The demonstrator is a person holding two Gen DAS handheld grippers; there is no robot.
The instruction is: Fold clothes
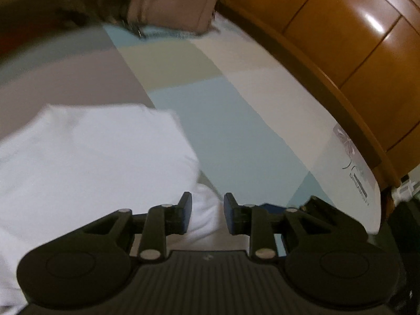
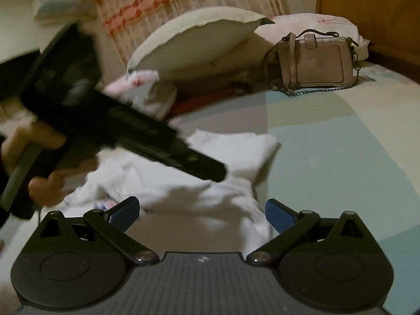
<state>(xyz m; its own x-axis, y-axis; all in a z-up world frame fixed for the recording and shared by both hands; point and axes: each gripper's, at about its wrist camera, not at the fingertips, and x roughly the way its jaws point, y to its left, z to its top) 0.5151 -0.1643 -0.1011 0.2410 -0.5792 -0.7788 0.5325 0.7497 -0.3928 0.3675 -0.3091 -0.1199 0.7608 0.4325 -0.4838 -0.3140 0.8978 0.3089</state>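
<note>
A white garment (image 1: pixel 92 162) lies partly folded on the pastel-checked bedsheet (image 1: pixel 223 126), filling the lower left of the left wrist view. My left gripper (image 1: pixel 207 214) hovers at the garment's right edge with its jaws a little apart; white cloth shows below the gap, but the pads do not press on it. In the right wrist view the garment (image 2: pixel 236 152) lies rumpled ahead. My right gripper (image 2: pixel 202 214) stands wide open just above its near part, holding nothing. The left gripper (image 2: pixel 218 173), blurred and held by a hand (image 2: pixel 44 189), reaches in over the cloth from the left.
A beige handbag (image 2: pixel 315 63) with a chain strap stands at the far end of the bed, beside a cream pillow (image 2: pixel 194 39) and a pink one (image 2: pixel 309 23). A wooden bed frame (image 1: pixel 341 39) runs along the right side. The sheet (image 2: pixel 341 157) stretches right of the garment.
</note>
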